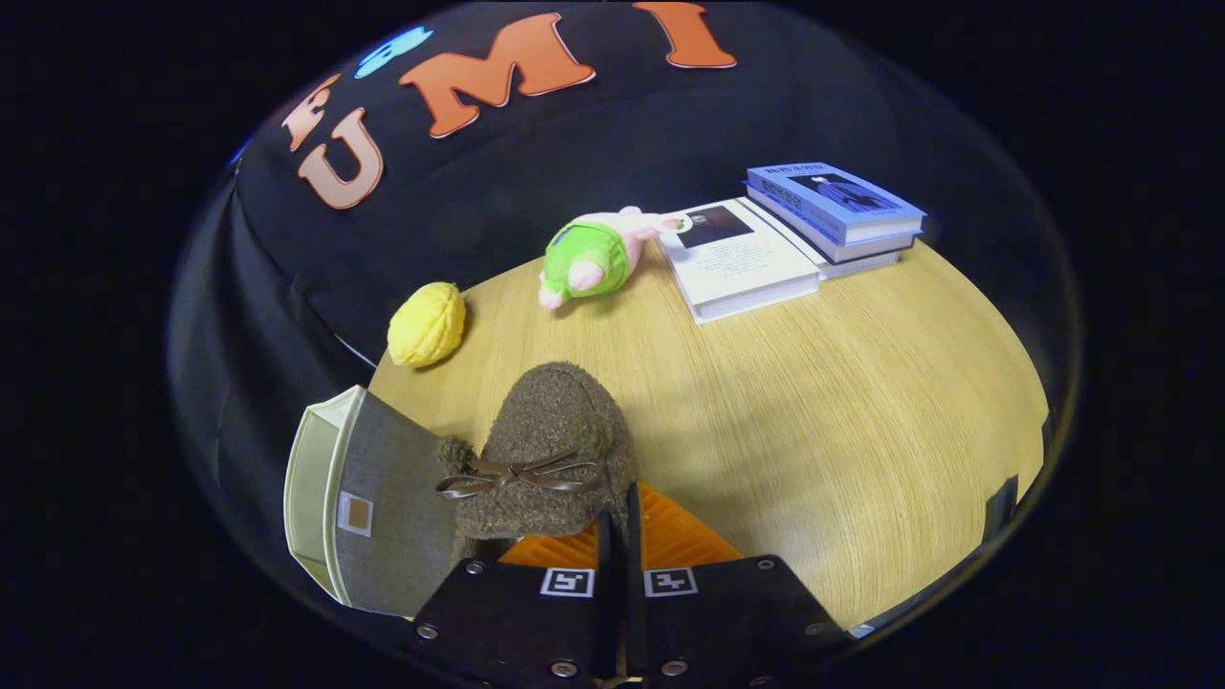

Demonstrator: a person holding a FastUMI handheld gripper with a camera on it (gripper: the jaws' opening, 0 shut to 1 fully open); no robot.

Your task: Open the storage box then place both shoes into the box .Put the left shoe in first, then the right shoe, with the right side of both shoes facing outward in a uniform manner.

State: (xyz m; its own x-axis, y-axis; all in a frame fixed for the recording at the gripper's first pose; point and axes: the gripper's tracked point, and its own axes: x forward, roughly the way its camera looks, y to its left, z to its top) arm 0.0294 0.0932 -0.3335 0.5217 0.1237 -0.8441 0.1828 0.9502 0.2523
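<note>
Gripper [620, 524] fingers drawn close together, clamped on the rear edge of a brown fuzzy shoe [550, 450]; only a thin gap shows between the two fingers, and the shoe's collar sits in that gap. Shoe toe points away from the fingers, toward the far side of the table [813, 402]; a dark brown bow [517, 476] crosses its upper. Whether the sole touches the tabletop cannot be told. Storage box [368, 498], grey fabric with a pale lining, sits just left of the shoe at the near left corner of the table, touching or nearly touching the shoe's left side. Far left of the shoe: a yellow plush ball [427, 324]. Beyond the shoe: a green and pink plush toy [589, 256]. Far right: a white book [742, 263], with a stack of blue books [835, 209] beside it.
</note>
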